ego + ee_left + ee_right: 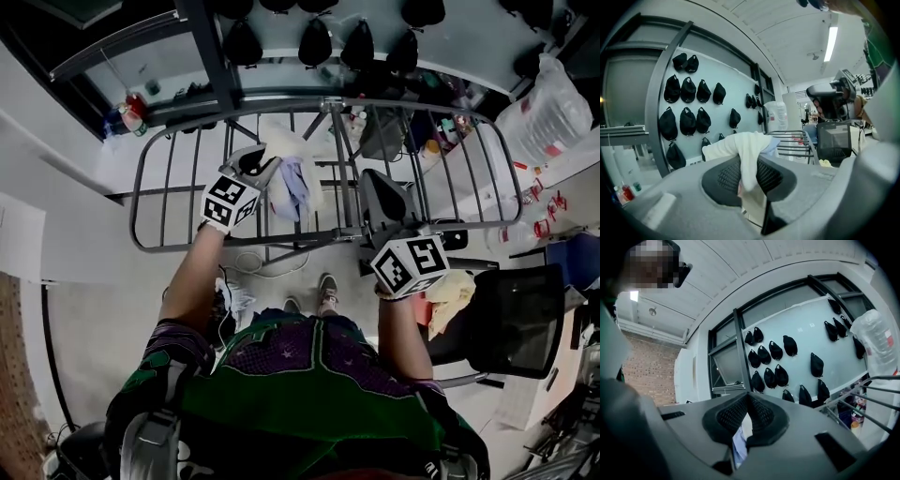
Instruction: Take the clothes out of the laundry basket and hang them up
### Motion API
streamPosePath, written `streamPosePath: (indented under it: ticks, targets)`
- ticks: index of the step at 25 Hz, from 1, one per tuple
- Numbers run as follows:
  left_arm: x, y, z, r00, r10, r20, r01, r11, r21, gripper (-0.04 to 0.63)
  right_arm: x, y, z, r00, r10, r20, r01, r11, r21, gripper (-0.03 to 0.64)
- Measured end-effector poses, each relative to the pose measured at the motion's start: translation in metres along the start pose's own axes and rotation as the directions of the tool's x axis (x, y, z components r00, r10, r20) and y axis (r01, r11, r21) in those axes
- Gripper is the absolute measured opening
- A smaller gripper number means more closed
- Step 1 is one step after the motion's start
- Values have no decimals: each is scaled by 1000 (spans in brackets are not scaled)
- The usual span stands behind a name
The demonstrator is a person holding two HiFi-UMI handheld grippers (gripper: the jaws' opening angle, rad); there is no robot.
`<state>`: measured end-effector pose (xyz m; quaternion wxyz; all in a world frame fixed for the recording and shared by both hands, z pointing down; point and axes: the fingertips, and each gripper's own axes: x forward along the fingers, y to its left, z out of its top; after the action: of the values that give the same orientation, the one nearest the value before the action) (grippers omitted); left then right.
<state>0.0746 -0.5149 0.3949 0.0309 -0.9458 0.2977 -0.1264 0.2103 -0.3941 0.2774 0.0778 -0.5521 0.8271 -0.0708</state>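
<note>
left tool: jaws clamped on a white garment
right tool: jaws pressed together, pointing level
left arm: bare, stretched forward
right arm: bare, stretched forward

crumpled white and pale lilac garment, hanging bunched over the grey metal drying rack; rack unfolded flat

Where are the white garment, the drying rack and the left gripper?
white garment (298, 169), head view, its bunched middle.
drying rack (173, 191), head view, a crossbar on its left side.
left gripper (749, 161), left gripper view, between its fingertips, which clamp the garment.
</note>
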Motion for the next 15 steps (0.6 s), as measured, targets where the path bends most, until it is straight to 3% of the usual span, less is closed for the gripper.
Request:
streamPosePath:
  ticks: [15]
  targets:
    - [-22,37,-4,995,73,-64,-65,991,113,80,14,17,0,999,41,2,-41,999,3,0]
